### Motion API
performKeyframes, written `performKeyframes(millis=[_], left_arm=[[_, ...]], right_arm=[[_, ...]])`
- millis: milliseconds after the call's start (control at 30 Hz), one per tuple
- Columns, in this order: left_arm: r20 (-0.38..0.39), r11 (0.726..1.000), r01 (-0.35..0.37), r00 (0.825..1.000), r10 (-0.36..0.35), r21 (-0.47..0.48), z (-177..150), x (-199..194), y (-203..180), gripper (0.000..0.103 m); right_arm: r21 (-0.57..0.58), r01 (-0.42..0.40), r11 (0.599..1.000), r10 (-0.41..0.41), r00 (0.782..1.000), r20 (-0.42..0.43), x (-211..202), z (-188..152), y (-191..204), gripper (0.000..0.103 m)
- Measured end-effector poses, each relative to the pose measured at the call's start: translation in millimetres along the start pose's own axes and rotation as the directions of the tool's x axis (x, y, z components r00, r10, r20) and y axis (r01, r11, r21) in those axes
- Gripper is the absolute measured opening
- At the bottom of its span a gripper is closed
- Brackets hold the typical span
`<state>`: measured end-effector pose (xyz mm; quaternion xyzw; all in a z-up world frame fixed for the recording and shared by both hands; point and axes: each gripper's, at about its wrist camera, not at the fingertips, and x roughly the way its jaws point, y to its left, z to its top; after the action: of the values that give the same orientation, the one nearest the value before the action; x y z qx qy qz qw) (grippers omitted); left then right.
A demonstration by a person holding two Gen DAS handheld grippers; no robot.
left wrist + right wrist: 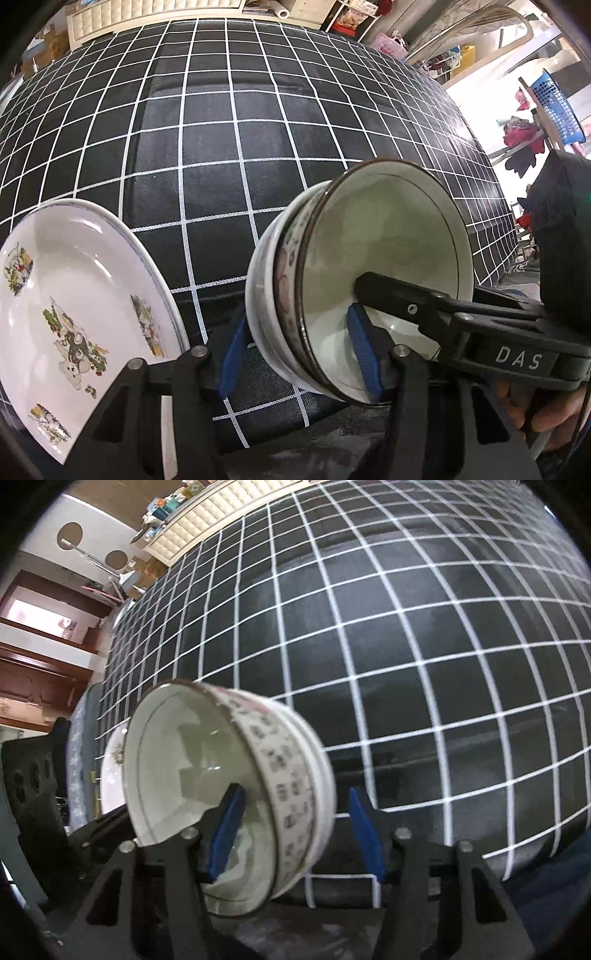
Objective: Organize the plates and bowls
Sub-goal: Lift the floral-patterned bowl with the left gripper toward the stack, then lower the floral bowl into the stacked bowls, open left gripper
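Observation:
A stack of nested bowls point(291, 295), white with a pink and grey pattern and a dark rim, is tipped on its side near the table's front edge. My left gripper point(298, 354) is shut on the stack, with one blue pad against the outside and the other inside the top bowl. My right gripper point(295, 832) is open and straddles the wall of the bowl stack point(291, 771). Its left pad is inside the bowl, and a gap shows between its right pad and the outer wall. A large white plate point(74, 306) with cartoon prints lies to the left.
A black cloth with a white grid point(236, 155) covers the table point(424, 657). A padded cream headboard point(207, 520) runs along its far side. A blue basket point(557, 107) and clutter stand beyond the right edge. A hand point(546, 410) holds the right gripper's handle.

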<state>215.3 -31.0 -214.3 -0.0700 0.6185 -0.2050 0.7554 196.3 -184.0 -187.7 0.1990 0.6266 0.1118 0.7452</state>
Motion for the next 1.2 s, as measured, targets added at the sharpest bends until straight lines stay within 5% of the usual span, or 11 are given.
performKeyframes(millis=[267, 600, 1200], left_arm=[[0.017, 0.995, -0.089, 0.996, 0.088, 0.04, -2, -8, -17, 0.048], [0.082, 0.995, -0.095, 0.992, 0.093, 0.027, 4, -39, -26, 0.048], [0.182, 0.975, -0.184, 0.962, 0.205, -0.126, -16, -123, 60, 0.048]], right_arm=[[0.017, 0.047, 0.999, -0.048, 0.998, 0.031, 0, -2, 16, 0.054], [-0.043, 0.048, 0.998, -0.044, 0.995, 0.087, -17, 1, 40, 0.053], [-0.248, 0.003, 0.969, 0.009, 0.999, 0.046, 16, 4, 159, 0.051]])
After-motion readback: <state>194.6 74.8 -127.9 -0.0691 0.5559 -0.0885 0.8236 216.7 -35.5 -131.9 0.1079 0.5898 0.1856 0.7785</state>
